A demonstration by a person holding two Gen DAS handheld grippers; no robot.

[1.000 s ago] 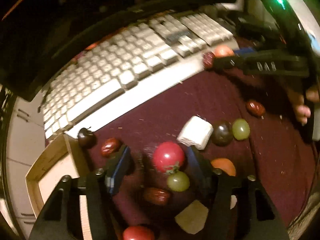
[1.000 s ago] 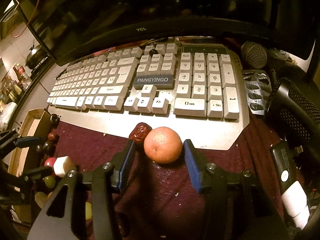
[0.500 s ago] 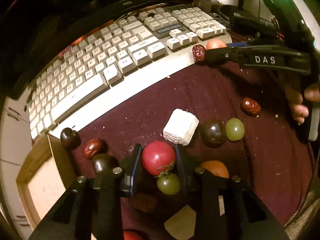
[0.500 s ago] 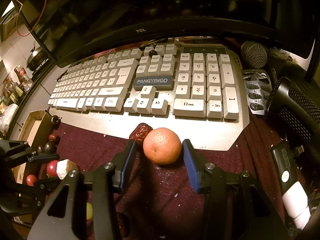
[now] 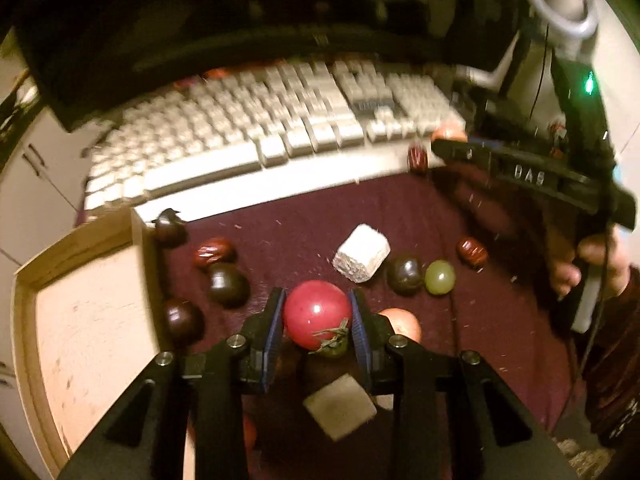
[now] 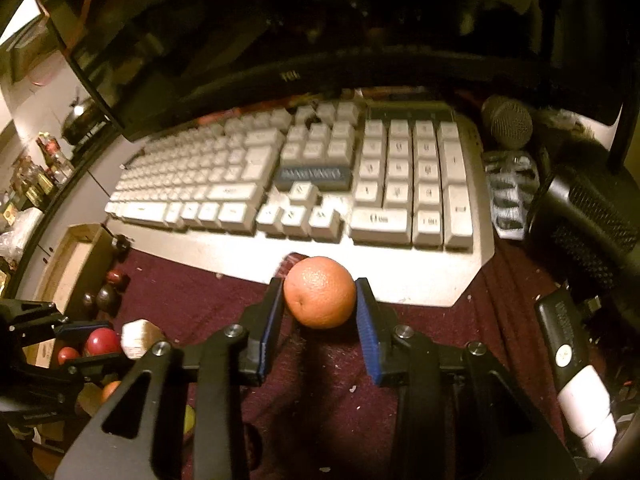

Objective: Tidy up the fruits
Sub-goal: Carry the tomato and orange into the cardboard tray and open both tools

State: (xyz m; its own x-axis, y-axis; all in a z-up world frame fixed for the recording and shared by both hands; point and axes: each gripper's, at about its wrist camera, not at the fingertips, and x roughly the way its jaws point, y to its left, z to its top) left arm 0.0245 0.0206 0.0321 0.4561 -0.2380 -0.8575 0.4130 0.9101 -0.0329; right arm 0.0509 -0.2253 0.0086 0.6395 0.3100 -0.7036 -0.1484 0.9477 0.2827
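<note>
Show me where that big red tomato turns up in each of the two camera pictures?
Left wrist view: the red tomato sits low in the middle, pinched between the blue pads of the left hand-held gripper.
Right wrist view: it is small at the lower left edge, inside that same gripper seen from the side.
Shared landmark: the white wafer block right next to it.

Right tool point(image 6: 319, 300) clamped on an orange point(image 6: 320, 297), both blue pads touching its sides. Date point(image 6: 289, 263) just behind the orange, at the keyboard point(image 6: 304, 184) front edge. Maroon cloth point(image 6: 460, 344) beneath.
</note>
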